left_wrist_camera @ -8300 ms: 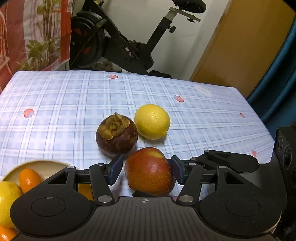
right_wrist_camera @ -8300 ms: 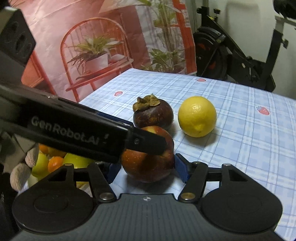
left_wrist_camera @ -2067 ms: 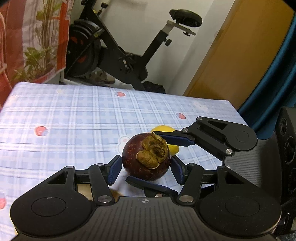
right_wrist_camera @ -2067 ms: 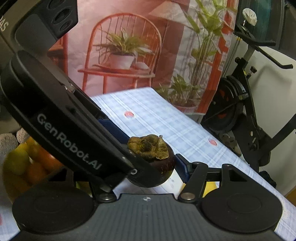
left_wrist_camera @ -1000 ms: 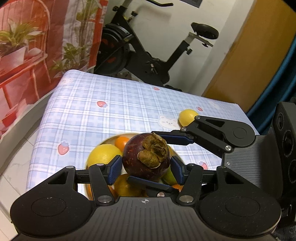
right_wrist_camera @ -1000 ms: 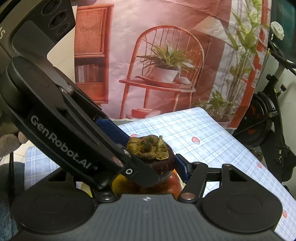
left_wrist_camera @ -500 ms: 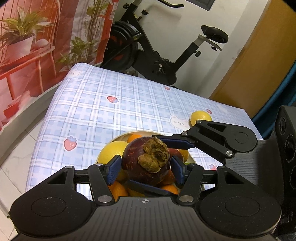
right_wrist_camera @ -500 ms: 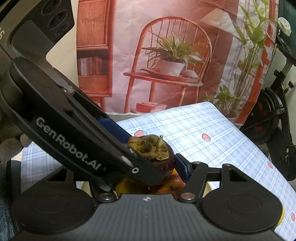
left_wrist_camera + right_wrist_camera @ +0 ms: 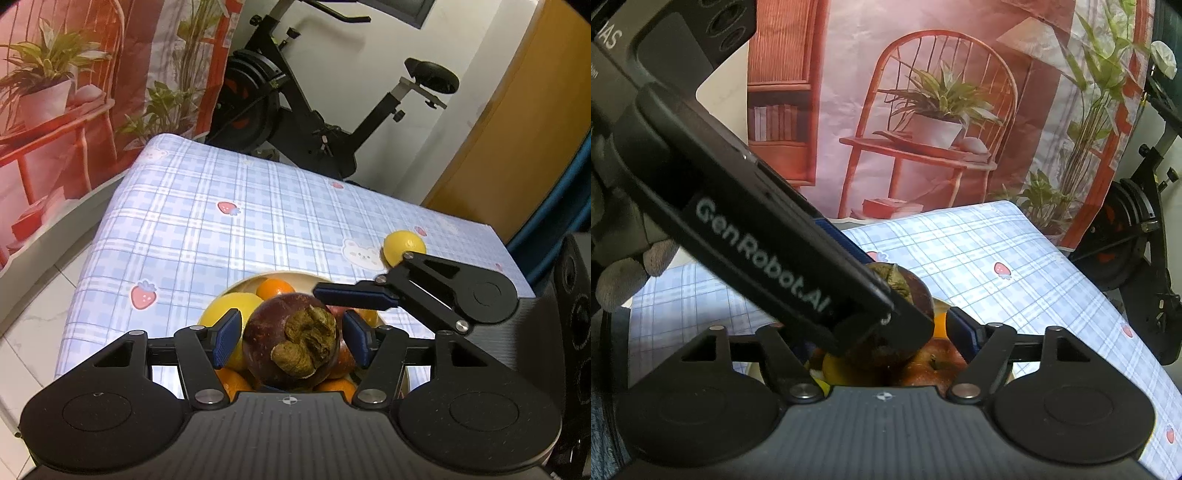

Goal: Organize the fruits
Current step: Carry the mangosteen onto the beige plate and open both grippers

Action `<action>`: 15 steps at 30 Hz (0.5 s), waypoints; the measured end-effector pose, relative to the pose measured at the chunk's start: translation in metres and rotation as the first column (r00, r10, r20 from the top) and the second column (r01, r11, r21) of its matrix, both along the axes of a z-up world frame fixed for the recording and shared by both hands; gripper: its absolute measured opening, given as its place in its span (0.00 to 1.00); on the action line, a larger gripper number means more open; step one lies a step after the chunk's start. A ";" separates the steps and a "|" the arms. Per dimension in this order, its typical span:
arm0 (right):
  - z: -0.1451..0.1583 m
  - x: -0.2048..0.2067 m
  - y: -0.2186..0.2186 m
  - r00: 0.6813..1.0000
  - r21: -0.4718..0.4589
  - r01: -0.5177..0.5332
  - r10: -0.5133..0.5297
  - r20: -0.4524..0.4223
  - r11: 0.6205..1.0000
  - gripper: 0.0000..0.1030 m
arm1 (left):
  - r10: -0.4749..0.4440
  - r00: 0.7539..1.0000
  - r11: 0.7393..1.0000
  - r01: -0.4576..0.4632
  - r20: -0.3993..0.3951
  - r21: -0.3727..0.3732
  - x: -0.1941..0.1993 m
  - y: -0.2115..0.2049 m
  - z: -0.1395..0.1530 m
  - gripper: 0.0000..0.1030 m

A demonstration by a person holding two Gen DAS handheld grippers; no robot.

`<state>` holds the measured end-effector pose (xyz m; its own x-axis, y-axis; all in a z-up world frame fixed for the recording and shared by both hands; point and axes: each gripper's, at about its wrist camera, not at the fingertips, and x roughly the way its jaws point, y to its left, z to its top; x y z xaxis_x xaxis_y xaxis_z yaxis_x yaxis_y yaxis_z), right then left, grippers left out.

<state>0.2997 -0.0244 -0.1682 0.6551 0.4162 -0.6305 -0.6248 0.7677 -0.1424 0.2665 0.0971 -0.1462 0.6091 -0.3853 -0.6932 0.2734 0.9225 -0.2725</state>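
Mangosteen (image 9: 291, 341): round, dark purple, smooth rind with a dry, crinkled brown-green cap; sits on top of the fruit heaped in the bowl, between the pads of both grippers.
Left gripper (image 9: 291, 338): jaws have just been opening; a thin gap shows on each side of the mangosteen, so the blue ribbed pads no longer press it.
Right gripper (image 9: 882, 334): jaws have just been opening; its right pad stands clear of the mangosteen, its left pad is hidden behind the other tool's black arm.
Bowl (image 9: 251, 282): shallow, cream-coloured, round rim; filled with oranges, a large yellow fruit and a red apple (image 9: 934, 360), little free space inside.
Lemon (image 9: 403, 246): smooth, yellow, alone on the cloth, well apart from the bowl, near the table's far right edge.
Table (image 9: 221, 221): covered in a glossy blue-and-white checked cloth printed with strawberries and bears; wide bare stretch beyond the bowl; left edge drops to pale floor tiles.
Exercise bike (image 9: 295, 122): black metal, beyond the table's far edge.
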 end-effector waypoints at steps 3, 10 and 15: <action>0.004 -0.004 -0.002 1.000 0.006 -0.005 0.005 0.012 1.000 0.76 | 0.020 1.000 1.000 -0.020 0.018 -0.009 -0.002 0.002 0.006 0.65; 0.012 -0.019 -0.021 0.999 0.051 0.001 -0.003 0.049 0.999 0.77 | 0.039 0.998 0.999 -0.038 0.057 -0.008 -0.003 -0.005 0.019 0.65; 0.018 -0.025 -0.042 0.998 0.092 0.026 -0.031 0.058 0.995 0.77 | 0.043 0.997 0.999 -0.043 0.069 0.006 -0.002 -0.018 0.022 0.65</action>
<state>0.2747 -0.0667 -0.1501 0.7027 0.4506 -0.5506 -0.5950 0.7965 -0.1076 0.2646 0.0794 -0.1238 0.6716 -0.3525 -0.6517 0.2512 0.9358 -0.2472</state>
